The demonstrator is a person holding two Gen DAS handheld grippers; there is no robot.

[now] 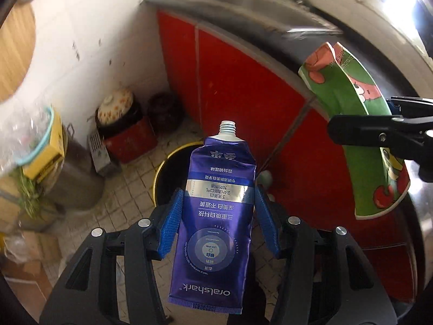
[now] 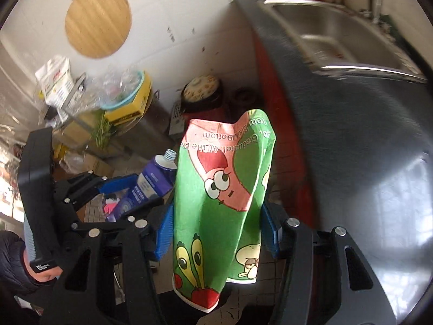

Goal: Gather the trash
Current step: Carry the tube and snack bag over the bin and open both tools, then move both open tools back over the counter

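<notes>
My left gripper [image 1: 216,211] is shut on a purple toothpaste tube [image 1: 216,211] with no cap, nozzle pointing away. It hangs above a black bin with a yellow rim [image 1: 173,173] on the tiled floor. My right gripper [image 2: 216,222] is shut on a crushed green cartoon paper cup [image 2: 222,189]. The cup [image 1: 360,124] and the right gripper [image 1: 379,132] show at the right of the left wrist view, over the counter edge. The left gripper [image 2: 130,197] with the tube [image 2: 151,187] shows at the left of the right wrist view.
A steel counter [image 2: 365,135] with a sink [image 2: 338,35] and red cabinet doors [image 1: 243,89] runs on the right. Against the white wall stand a pot on a red box [image 1: 121,124], a dark jar [image 1: 165,111] and a cluttered rack [image 2: 102,103]. A round wooden board [image 2: 97,24] hangs above.
</notes>
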